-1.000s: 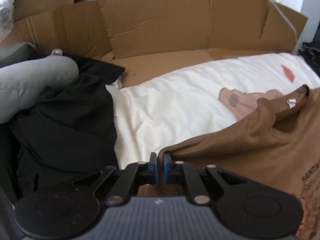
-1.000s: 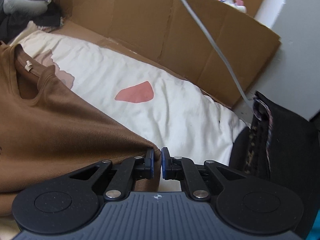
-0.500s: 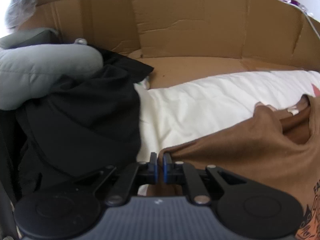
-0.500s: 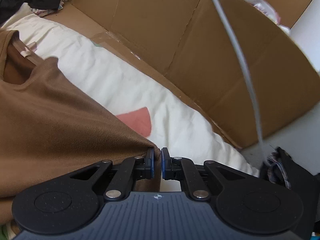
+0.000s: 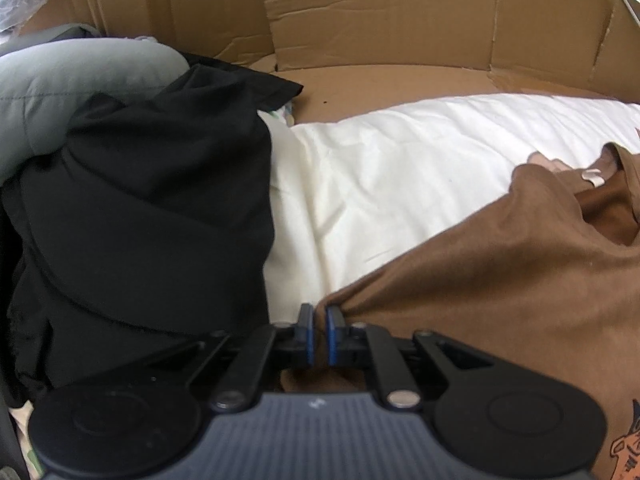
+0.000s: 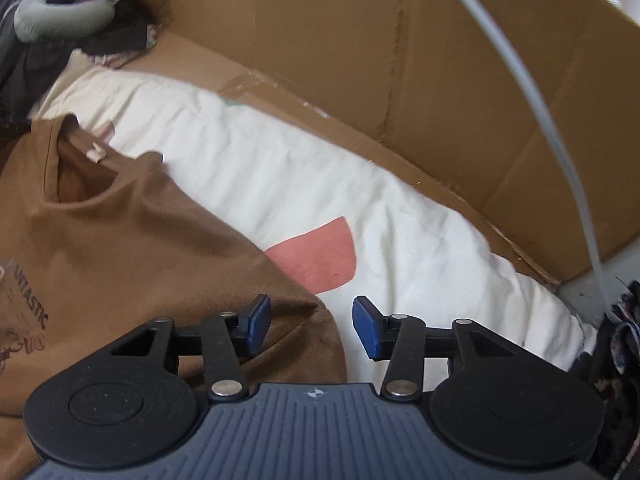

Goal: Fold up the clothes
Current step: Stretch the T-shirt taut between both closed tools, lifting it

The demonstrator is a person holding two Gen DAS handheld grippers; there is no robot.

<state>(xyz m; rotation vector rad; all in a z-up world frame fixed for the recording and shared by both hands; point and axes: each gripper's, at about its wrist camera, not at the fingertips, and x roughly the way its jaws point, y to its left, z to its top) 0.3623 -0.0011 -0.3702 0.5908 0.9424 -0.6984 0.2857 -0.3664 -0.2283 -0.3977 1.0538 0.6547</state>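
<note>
A brown T-shirt (image 5: 500,280) with a printed front lies spread on a white sheet (image 5: 400,168), collar towards the cardboard wall. My left gripper (image 5: 317,312) is shut on the shirt's left sleeve edge, and the cloth bunches at its blue pads. In the right wrist view the same T-shirt (image 6: 120,240) reaches under my right gripper (image 6: 311,312). Its jaws are opening. The sleeve corner lies slack below and between the blue pads (image 6: 256,318), which do not press on it.
A pile of black clothes (image 5: 152,208) and a grey neck pillow (image 5: 80,84) lie left of the sheet. Cardboard walls (image 6: 320,40) stand behind the bed. A grey cable (image 6: 540,112) hangs at the right above dark clothes (image 6: 616,360). A pink patch (image 6: 320,256) marks the sheet.
My right gripper has swung sideways, opened and let go of the sleeve, which now lies on the sheet. My left gripper has sunk a little, still gripping its edge.
</note>
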